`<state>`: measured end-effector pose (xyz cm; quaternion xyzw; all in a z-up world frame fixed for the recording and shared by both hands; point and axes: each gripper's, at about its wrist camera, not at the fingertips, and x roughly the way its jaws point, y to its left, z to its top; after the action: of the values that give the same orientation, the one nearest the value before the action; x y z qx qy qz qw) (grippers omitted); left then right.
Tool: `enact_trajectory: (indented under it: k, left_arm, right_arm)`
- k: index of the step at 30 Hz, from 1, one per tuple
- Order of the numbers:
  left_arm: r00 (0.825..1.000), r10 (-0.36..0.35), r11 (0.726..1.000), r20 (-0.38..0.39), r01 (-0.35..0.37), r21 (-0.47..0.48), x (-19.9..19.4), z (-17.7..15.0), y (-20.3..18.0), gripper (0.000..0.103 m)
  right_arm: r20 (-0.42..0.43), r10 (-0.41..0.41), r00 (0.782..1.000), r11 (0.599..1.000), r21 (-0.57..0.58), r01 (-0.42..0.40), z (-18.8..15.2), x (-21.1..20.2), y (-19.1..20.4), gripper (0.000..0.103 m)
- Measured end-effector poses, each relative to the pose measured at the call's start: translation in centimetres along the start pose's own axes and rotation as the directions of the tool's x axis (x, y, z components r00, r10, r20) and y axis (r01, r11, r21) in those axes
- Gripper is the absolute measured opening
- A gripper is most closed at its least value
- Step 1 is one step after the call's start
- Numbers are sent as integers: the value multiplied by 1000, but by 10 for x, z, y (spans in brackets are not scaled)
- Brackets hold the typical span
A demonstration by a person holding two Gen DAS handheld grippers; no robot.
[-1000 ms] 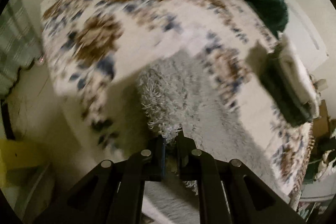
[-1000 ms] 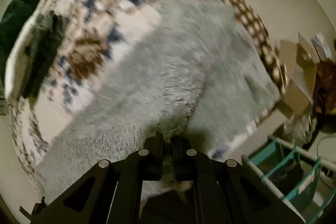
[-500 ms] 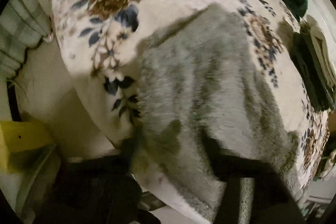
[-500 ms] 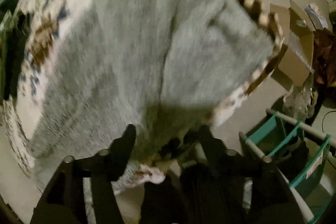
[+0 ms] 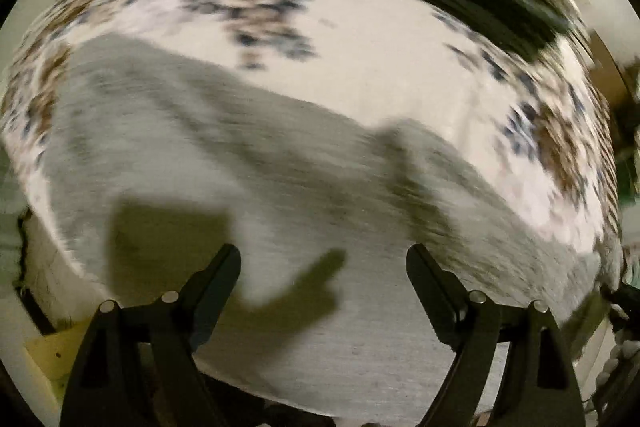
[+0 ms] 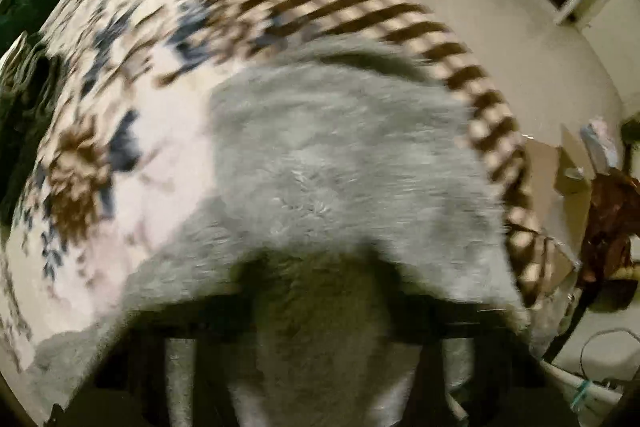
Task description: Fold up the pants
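The fuzzy grey pants [image 5: 248,179] lie spread on a floral blanket [image 5: 380,39] on the bed. They also show in the right wrist view [image 6: 340,163], reaching the bed's near edge. My left gripper [image 5: 324,259] is open, its fingers wide apart just above the grey fabric, holding nothing. My right gripper [image 6: 320,299] is blurred; its dark fingers [image 6: 188,323] stand wide apart over the pants, with nothing between them.
A dark green folded stack [image 5: 472,3] sits at the bed's far right, and also shows in the right wrist view [image 6: 28,75]. A brown checked blanket edge [image 6: 472,83] borders the bed. Cardboard boxes [image 6: 568,167] and clutter stand on the floor at right.
Both grippers were shut on the pants a second ago; they have opened and let the fabric go. The pants now lie flat on the bed. Both views are swinging.
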<state>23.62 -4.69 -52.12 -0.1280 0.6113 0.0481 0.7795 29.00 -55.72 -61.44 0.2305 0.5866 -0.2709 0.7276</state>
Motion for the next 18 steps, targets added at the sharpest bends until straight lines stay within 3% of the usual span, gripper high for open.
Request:
enact_trajectory:
  k: [4,7,9,10,11,13,15,16,18]
  left_arm:
    - [999,-46,995,-11,47,93,0,-11,-43,84]
    - [997,-63,986,-33,67,150,4,-19,-68,84]
    - [996,-75,982,-52,83,170,8,-23,-80,84]
    - [995,-76,980,-57,85,179,8,-25,-83,84]
    - [995,-77,977,-65,88,195,10,-28,-88,84]
    - [995,-68,971,-72,82,222,12,-34,-94,84]
    - [995,-58,966,-79,76,246,14,-39,-95,84]
    - [995,-53,965,-85,73,253,16,-41,-95,84]
    - [994,-45,962,-96,69,263,19,-45,-93,84]
  right_arm:
    - [14,6,1000,978,211,-9,-20,-25,-83,11]
    - [-84,-18,996,946,321,44,-48,-22,-151,12]
    - [-125,19,992,930,366,29,-64,-15,-178,13]
    - [-144,70,987,912,410,-5,-73,-10,-193,22]
    - [-137,97,986,896,443,-27,-79,-10,-202,35]
    - [-78,193,978,860,493,-130,-84,-11,-211,42]
    - [-47,272,961,828,520,-209,-84,-8,-209,42]
    - [-25,333,943,798,540,-267,-84,-3,-205,42]
    - [-15,375,927,775,555,-304,-81,7,-190,44]
